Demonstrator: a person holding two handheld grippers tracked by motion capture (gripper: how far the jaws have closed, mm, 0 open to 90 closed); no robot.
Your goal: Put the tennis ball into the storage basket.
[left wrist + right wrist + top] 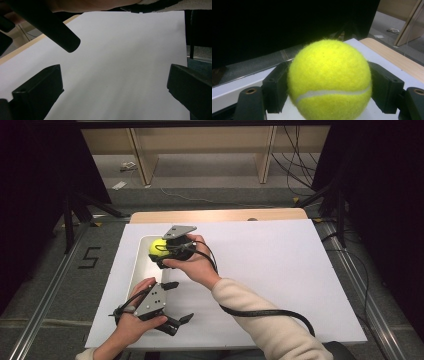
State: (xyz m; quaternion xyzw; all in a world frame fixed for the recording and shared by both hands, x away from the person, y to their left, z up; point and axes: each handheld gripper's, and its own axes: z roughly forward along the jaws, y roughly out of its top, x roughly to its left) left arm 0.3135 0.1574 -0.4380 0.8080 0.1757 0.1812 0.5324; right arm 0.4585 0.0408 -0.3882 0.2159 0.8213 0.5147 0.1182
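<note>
Tennis ball [329, 80] is the thing handled at this moment, but I begin from the biggest things; a wooden table [220, 215] carries a large white sheet [260, 270] that covers nearly all of its top, and only a strip of wood shows at the far edge; on the left part of the sheet lies a long white tray [141, 265], with its long side running away from the person; the right forearm, in a cream sleeve [260, 320], comes in from the bottom and reaches across to the tray; the right hand [197, 267] holds the right gripper [162, 251] above the far half of the tray, and a black cable [270, 312] trails from it back along the sleeve; the left hand [131, 327] holds the left gripper [179, 302] at the near left of the sheet, just beside the near end of the tray; its jaws are spread wide with nothing between them, and in the left gripper view they stand far apart over the bare white sheet; the ball, yellow and fuzzy with a pale seam, sits pinched between the two black jaws of the right gripper; in the right gripper view each jaw presses one side of it; whether the ball touches the tray floor, I cannot tell.
</note>
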